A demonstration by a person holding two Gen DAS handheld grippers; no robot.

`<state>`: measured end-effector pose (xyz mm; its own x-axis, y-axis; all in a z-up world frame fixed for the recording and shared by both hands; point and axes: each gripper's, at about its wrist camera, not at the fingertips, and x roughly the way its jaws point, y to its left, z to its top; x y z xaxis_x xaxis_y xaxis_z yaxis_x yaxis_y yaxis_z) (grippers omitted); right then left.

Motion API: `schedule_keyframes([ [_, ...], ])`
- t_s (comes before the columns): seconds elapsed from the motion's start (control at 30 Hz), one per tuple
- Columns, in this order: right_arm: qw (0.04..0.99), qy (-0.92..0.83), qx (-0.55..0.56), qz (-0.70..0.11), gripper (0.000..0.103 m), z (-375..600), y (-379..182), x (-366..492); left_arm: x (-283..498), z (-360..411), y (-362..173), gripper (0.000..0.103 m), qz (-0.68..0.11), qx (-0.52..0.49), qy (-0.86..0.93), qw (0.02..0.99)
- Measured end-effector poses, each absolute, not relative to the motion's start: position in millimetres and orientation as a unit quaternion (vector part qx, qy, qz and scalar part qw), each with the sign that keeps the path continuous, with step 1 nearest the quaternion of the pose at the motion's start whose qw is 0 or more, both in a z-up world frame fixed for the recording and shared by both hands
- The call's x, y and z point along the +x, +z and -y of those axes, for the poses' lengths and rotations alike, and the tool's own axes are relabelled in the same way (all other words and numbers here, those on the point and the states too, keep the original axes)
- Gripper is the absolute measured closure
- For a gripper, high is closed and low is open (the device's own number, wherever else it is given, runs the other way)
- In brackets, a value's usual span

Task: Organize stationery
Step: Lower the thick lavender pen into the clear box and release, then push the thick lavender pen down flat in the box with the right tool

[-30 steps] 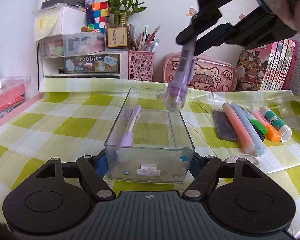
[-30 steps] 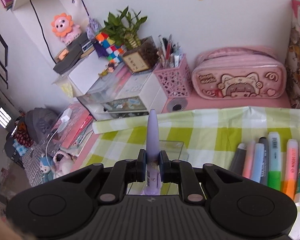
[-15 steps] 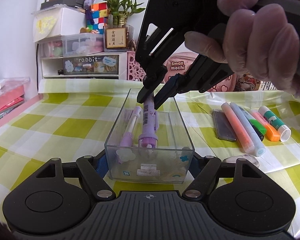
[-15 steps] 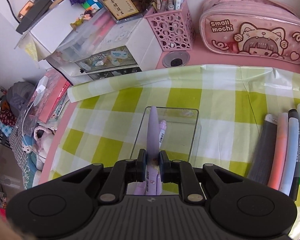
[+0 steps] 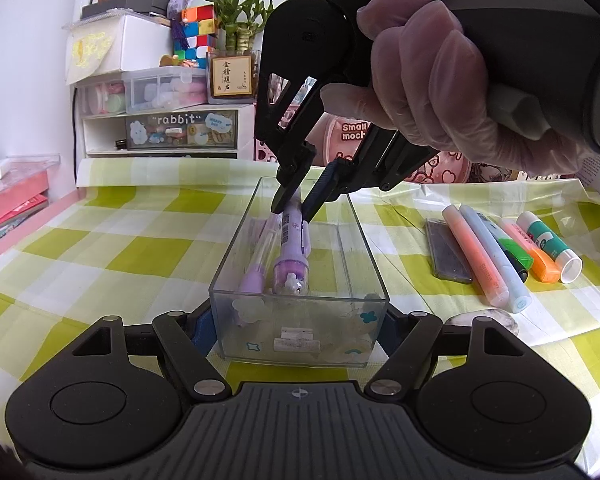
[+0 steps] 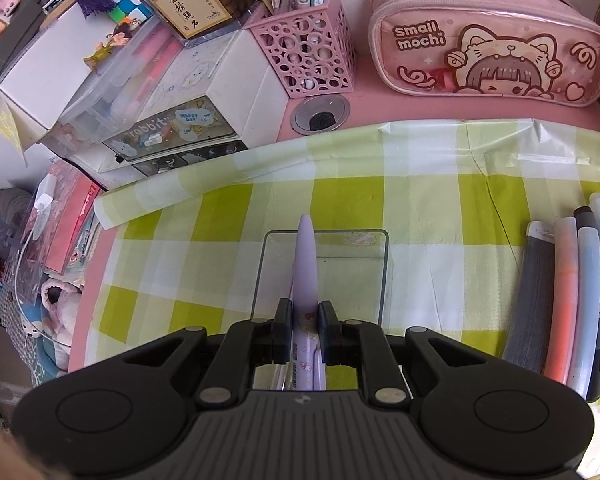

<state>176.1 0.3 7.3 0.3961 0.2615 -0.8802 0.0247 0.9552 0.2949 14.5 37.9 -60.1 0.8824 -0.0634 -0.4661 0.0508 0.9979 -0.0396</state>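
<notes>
Left gripper [image 5: 300, 322]: black two-finger tongs at the near edge of the table, its fingers clasped on the two near corners of the clear rectangular plastic box [image 5: 300, 304], one finger on each side wall.
Right gripper [image 5: 296, 212]: black tongs held by a gloved hand [image 5: 440, 92], angled steeply down into the far part of the box; its pads are closed tight on the lilac pen with a cartoon print [image 6: 306, 276].
Lilac pen: pinched near its middle, tapered tip pointing to the far end of the box, thick purple end low inside the box toward the near wall.
Second pen: a slim pale purple pen [image 5: 256, 260] lying in the box just left of the gripped one.
Box: stands on the green and white checked tablecloth [image 5: 140, 248], long axis running near to far.
Right of the box: a row of markers [image 5: 496, 256] side by side on the cloth, with a dark flat piece at the left of the row.
Far edge: pink pencil case printed "Small mochi" [image 6: 488, 40], pink perforated pen holder [image 6: 312, 52] and white drawer unit labelled "rabbit" [image 5: 160, 128].
</notes>
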Motion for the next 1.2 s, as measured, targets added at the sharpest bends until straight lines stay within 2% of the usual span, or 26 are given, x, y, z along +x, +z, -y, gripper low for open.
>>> schedule_keyframes([
  [0.2,0.829,0.087,0.129,-0.538,0.085,1.4,13.8,173.1,14.5,-37.9,-60.1,0.030,-0.241,-0.013,-0.029,0.970],
  [0.53,0.839,0.098,0.124,-0.521,0.078,9.9,26.1,167.9,14.6,-37.7,-60.1,0.030,-0.241,-0.013,-0.029,0.970],
  [0.77,0.850,0.101,0.130,-0.500,0.067,28.0,41.2,162.8,14.3,-37.6,-60.2,0.030,-0.241,-0.012,-0.029,0.970],
  [1.1,0.859,0.121,0.142,-0.477,0.067,54.1,48.6,146.2,14.0,-37.5,-60.4,0.030,-0.240,-0.012,-0.028,0.970],
  [1.2,0.855,0.149,0.119,-0.482,0.071,32.8,44.0,145.1,14.7,-36.5,-60.3,0.030,-0.241,-0.011,-0.027,0.970],
])
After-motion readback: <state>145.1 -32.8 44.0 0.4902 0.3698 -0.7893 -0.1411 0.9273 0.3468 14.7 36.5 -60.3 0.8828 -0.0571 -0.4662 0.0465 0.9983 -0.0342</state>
